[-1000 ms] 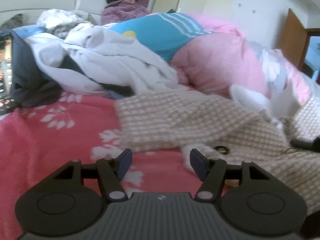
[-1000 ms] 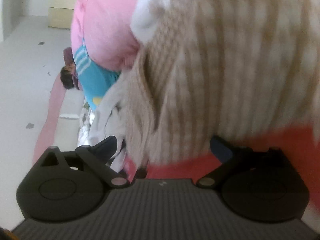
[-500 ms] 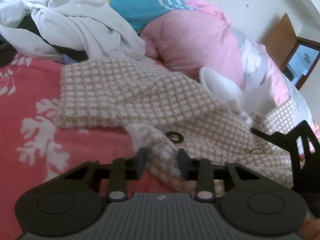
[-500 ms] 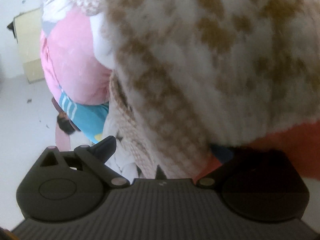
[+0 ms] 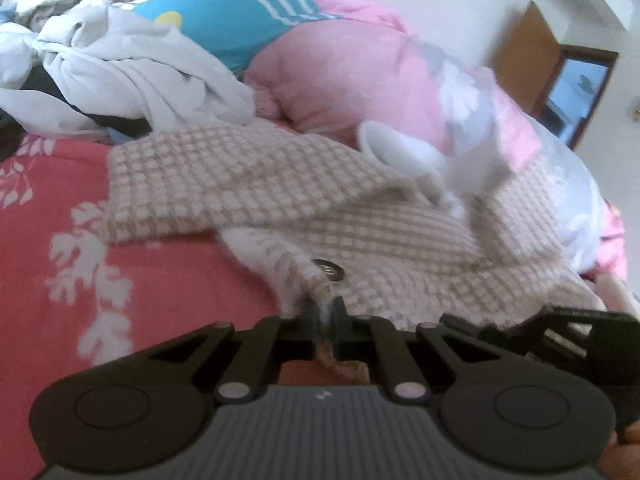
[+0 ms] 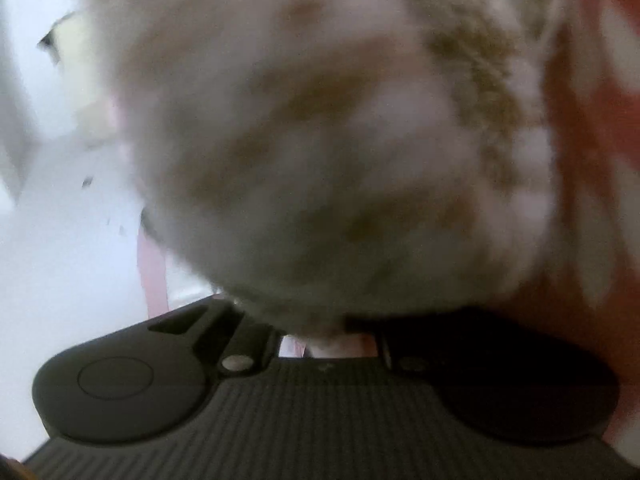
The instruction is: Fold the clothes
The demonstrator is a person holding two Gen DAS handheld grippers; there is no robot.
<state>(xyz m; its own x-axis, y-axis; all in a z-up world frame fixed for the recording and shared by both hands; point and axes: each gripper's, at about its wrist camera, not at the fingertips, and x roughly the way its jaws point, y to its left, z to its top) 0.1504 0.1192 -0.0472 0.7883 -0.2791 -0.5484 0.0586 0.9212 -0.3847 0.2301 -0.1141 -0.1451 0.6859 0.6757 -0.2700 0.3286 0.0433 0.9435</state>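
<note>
The left gripper (image 5: pixel 325 312) has just closed its jaws and now pinches the near hem of the checked beige-and-white jacket (image 5: pixel 280 184), beside a dark button (image 5: pixel 329 270). The right gripper (image 5: pixel 560 332) has likewise just closed; in its own view fuzzy checked cloth fills the frame and bunches between the jaws. The jacket lies spread on the red flowered bedspread (image 5: pixel 120 272), near its front edge. Behind it sit a heap of white clothes (image 5: pixel 132 76) and a pink quilt (image 5: pixel 360 76), with a wooden door (image 5: pixel 524 48) beyond.
</note>
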